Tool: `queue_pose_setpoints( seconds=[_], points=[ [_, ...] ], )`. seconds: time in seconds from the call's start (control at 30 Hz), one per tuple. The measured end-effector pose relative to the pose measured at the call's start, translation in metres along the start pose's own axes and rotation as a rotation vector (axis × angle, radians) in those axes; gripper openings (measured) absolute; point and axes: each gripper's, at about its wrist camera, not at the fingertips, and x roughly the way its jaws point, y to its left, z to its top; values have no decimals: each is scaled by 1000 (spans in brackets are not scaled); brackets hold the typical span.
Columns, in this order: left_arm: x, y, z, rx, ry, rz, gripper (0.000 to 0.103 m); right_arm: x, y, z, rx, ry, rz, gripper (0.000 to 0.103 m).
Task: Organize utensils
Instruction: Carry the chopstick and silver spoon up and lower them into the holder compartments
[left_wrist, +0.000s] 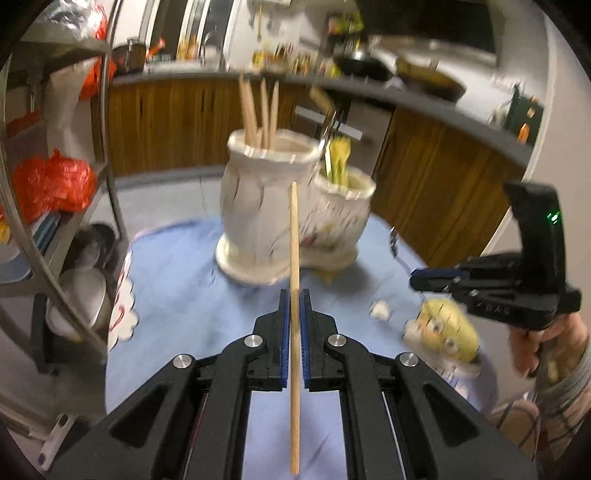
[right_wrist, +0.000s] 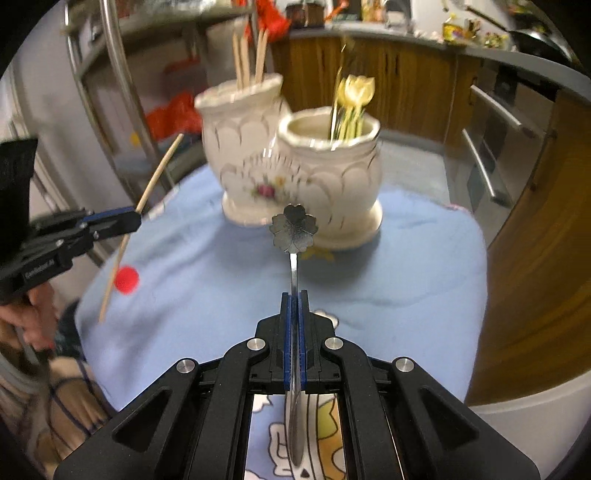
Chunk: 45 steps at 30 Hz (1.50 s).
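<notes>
Left wrist view: your left gripper (left_wrist: 294, 295) is clamped on a single wooden chopstick (left_wrist: 294, 240), which runs straight out between the blue pads (left_wrist: 283, 332) and points toward the holder. The grip sits roughly mid-length, with a long tail behind the jaws. The chopstick looks light, stiff and smooth, so it may well pivot or slide if pinched loosely; a hold nearer the middle should keep it steady. Ahead, toward the far edge of the blue tablecloth (left_wrist: 192, 295), stands a white ceramic two-pot utensil holder (left_wrist: 258, 221). Its taller pot holds other chopsticks (left_wrist: 258, 107). The holder is probably heavy but breakable, so avoid knocking the rim.

Right wrist view: your right gripper (right_wrist: 294, 295) is closed on the thin handle of a metal spoon (right_wrist: 294, 236), flower-shaped end forward and just short of the holder's lower pot (right_wrist: 332, 173). The bowl end trails beneath the jaws. The flat steel handle is likely slippery and heavier at the bowl, so expect it to droop. That pot already holds yellow-handled cutlery (right_wrist: 354, 99).
</notes>
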Motion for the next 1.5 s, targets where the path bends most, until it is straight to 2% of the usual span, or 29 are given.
queue_pose_setpoints(
  seconds=[0.17,0.4,0.7,0.93,1.23,1.5],
  points=[
    [3,-9,7,-3,-97,-10,5,-12,2,5,37,-112,47,4],
    [4,-26,26,11,-188,-22,5,-21,-2,25,46,-245,74,4],
    [2,-17,62,-15,-339,-13,5,-23,-21,54,100,-429,123,4],
    [3,2,90,-66,-444,-17,5,-18,-39,78,152,-535,135,4],
    [5,14,115,-97,-561,7,5,-19,-41,93,176,-651,125,4],
    [6,20,122,-152,-676,27,5,-22,-44,100,217,-725,126,4]
  ],
)
